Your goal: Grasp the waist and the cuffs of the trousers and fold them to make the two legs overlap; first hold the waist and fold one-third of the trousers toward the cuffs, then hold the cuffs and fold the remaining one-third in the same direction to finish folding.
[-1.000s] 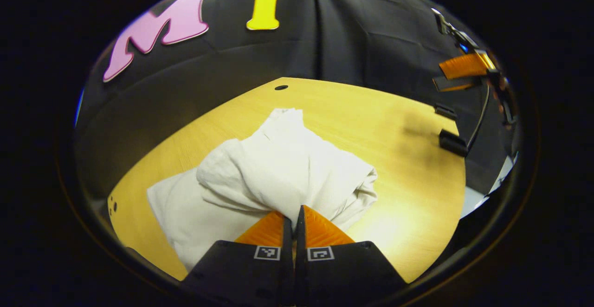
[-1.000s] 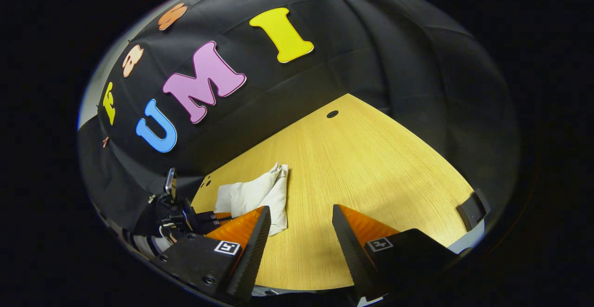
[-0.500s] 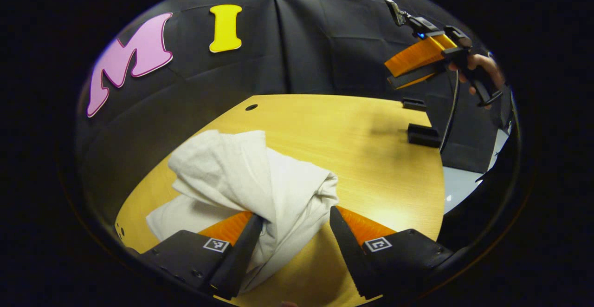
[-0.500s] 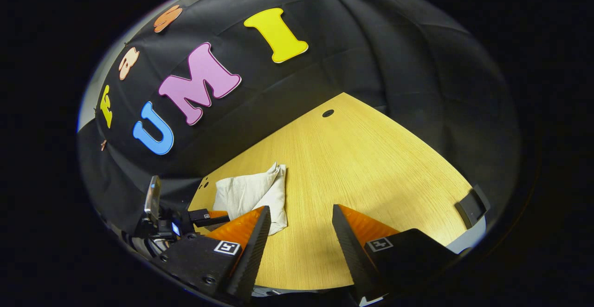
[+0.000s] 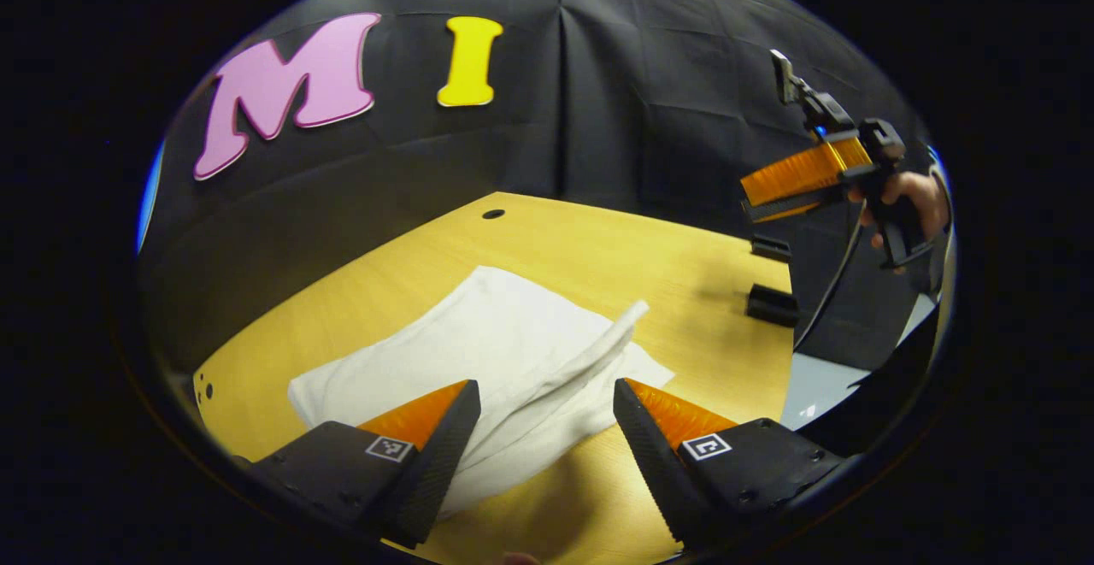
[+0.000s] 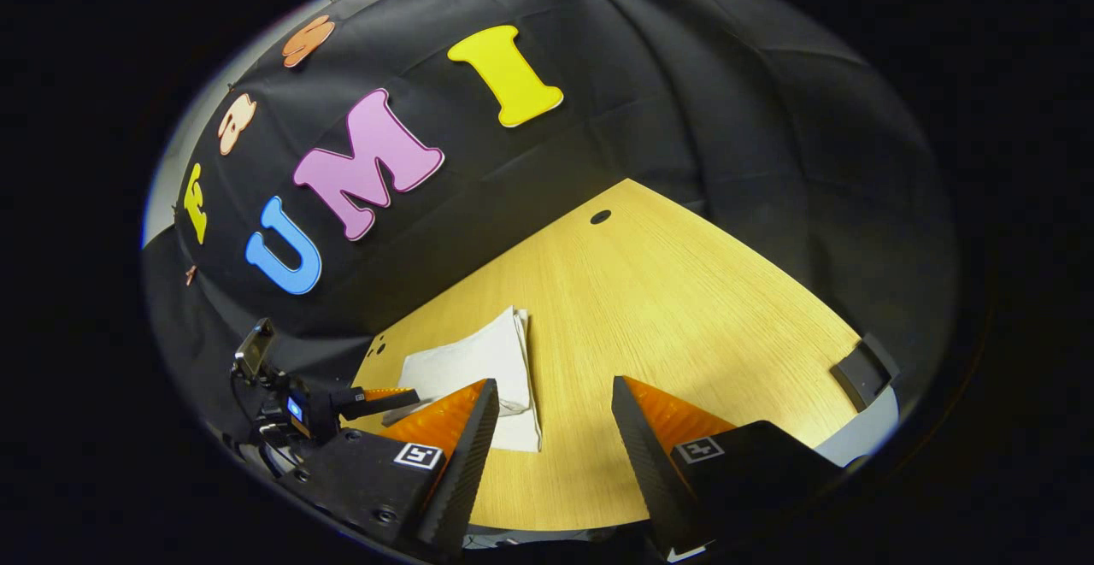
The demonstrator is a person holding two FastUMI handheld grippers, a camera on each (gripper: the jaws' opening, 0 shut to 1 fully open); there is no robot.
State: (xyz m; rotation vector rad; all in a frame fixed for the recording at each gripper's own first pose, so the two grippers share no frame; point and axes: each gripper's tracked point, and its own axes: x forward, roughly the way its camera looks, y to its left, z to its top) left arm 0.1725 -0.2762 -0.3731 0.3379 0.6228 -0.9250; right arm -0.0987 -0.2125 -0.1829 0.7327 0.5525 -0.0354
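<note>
Trousers [image 5: 504, 360] lay folded on table [image 5: 598, 249] directly ahead of left gripper [image 5: 543, 424], long axis slanting away leftward; jaws spread wide, holding nothing. Right gripper [image 6: 547, 428], likewise wide open and empty, hovered well off rightward, farther from cloth.

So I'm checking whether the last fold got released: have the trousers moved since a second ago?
Yes. The trousers have dropped from a pinched bunch to lie flat on the table; the left gripper is open.
</note>
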